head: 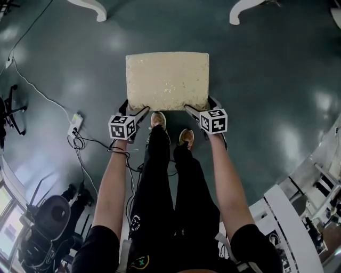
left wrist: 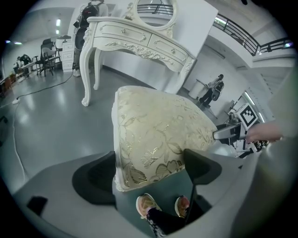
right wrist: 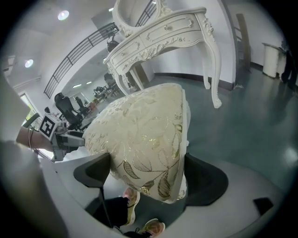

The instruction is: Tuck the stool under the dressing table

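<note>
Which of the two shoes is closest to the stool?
The tan left shoe, at the head view's left: its toe nearly meets the near edge of the cream gold-patterned cushioned stool; the tan right shoe stands further back.

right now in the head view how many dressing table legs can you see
2: one leg at top left, another leg at top right, both beyond the stool; others may be out of frame.
</note>
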`<action>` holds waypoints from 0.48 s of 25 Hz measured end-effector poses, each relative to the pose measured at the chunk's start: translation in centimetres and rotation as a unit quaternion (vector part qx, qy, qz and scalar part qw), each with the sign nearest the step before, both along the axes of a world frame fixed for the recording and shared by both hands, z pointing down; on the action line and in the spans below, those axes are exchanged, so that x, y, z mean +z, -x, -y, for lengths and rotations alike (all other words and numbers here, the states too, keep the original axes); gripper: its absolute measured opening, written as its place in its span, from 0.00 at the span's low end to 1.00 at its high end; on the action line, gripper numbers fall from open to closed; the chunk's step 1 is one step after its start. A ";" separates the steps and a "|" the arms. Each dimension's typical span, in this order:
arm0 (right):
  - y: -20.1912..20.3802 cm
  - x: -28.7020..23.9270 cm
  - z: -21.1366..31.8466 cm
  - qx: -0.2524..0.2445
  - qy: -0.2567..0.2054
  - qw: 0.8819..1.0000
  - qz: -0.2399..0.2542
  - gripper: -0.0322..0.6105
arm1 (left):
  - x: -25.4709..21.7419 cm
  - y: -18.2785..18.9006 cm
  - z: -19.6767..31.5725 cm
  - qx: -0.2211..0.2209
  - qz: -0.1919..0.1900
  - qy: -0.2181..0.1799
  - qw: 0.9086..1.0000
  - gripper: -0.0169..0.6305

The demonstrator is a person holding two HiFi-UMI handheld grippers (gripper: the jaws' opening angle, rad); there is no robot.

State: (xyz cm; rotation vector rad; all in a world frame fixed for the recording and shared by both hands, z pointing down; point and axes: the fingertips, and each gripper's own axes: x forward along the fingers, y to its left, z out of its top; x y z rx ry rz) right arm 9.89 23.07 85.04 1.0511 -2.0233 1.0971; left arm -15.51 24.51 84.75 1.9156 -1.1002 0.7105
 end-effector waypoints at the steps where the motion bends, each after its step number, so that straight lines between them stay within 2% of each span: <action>1: -0.2 -0.2 0.5 0.002 -0.003 1.000 0.000 0.86 | -0.1 -0.2 0.5 -0.002 -0.003 -0.004 1.000 0.74; 12: 1.1 0.2 7.7 0.026 -0.001 1.000 -0.016 0.85 | 0.3 1.2 8.2 0.006 -0.019 -0.010 1.000 0.75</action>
